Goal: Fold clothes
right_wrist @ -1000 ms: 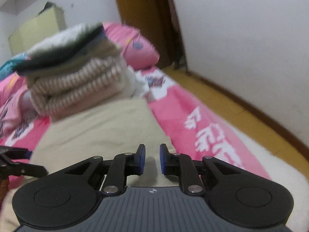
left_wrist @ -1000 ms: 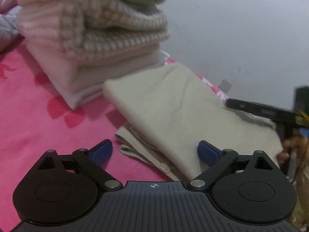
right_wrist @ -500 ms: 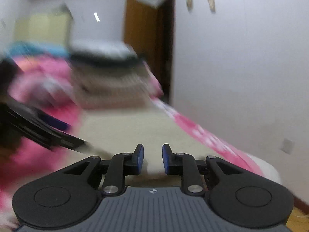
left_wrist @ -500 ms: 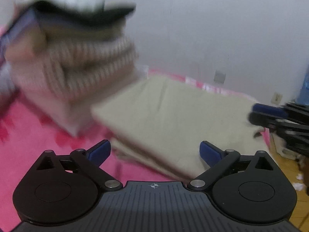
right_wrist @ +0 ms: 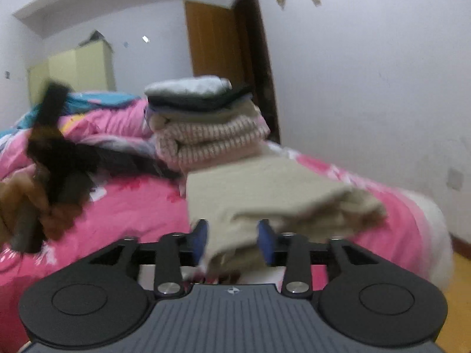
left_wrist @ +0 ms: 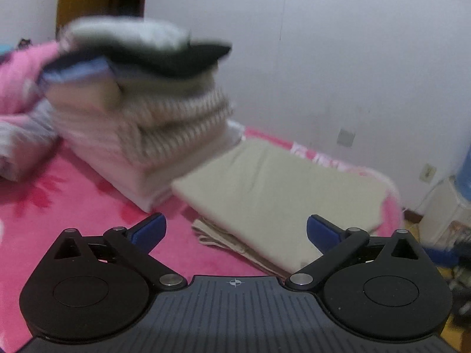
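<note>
Folded beige garment (left_wrist: 279,188) lies flat on the pink bed cover (left_wrist: 73,203), touching the foot of a tall stack of folded clothes (left_wrist: 141,123).

The left tool (left_wrist: 235,232) hovers above the bed, tilted downward toward the garment's near corner, its blue fingers (left_wrist: 148,231) spread as wide apart as they go and nothing between them. The right tool (right_wrist: 234,239) points along the garment from its other end. Its jaws have just been opening and now stand partly apart, with a loose beige fold lying between the pads, not clearly pressed by either.

A second ago the left tool sat lower and nearer the cloth; now the stack and white wall (left_wrist: 338,58) fill more of its view. The right tool's fingers, then nearly together, are now wider.

The garment is smooth woven cloth, rectangular, in several layers. The stack holds ribbed knitwear in cream and brown under dark and grey pieces. Both views are blurred.
</note>
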The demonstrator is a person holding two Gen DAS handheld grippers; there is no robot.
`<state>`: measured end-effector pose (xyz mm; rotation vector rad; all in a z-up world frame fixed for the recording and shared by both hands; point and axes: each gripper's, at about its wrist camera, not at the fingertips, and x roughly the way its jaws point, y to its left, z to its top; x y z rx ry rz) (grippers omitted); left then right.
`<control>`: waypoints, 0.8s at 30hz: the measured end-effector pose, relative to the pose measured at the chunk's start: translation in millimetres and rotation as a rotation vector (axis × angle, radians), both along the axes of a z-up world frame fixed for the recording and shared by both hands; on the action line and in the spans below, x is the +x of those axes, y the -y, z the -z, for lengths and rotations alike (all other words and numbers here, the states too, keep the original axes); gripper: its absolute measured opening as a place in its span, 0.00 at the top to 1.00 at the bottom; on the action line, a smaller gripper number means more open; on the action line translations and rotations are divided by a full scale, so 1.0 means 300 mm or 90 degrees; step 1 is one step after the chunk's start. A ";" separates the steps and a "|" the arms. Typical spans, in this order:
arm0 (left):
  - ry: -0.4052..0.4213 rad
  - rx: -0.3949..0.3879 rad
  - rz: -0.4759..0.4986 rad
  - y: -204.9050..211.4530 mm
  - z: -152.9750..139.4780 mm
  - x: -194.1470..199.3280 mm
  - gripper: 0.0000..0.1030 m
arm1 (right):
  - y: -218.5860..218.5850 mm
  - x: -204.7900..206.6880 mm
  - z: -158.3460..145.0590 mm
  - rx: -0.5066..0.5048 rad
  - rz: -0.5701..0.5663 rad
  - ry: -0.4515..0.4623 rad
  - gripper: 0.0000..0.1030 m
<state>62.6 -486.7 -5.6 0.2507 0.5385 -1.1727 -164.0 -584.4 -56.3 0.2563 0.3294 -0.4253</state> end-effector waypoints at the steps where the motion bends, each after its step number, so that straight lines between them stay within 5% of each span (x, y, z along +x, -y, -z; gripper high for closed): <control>1: -0.004 -0.001 -0.001 -0.034 -0.031 -0.026 0.00 | -0.021 -0.020 -0.004 0.016 0.012 -0.011 0.53; 3: -0.013 -0.002 -0.004 -0.103 -0.092 -0.077 0.00 | -0.064 -0.071 -0.012 0.052 0.039 -0.025 0.30; 7: -0.032 -0.009 -0.012 -0.216 -0.129 -0.173 0.00 | -0.154 -0.136 -0.068 0.072 0.079 -0.036 0.19; 9: -0.041 -0.012 -0.016 -0.271 -0.143 -0.220 0.00 | -0.208 -0.154 -0.110 0.053 0.106 -0.046 0.03; 19: -0.084 0.030 -0.151 -0.399 -0.067 -0.274 0.00 | -0.401 -0.138 -0.165 0.017 0.169 -0.133 0.00; 24: -0.021 0.049 -0.157 -0.399 -0.058 -0.320 0.00 | -0.420 -0.124 -0.149 0.035 0.220 -0.180 0.00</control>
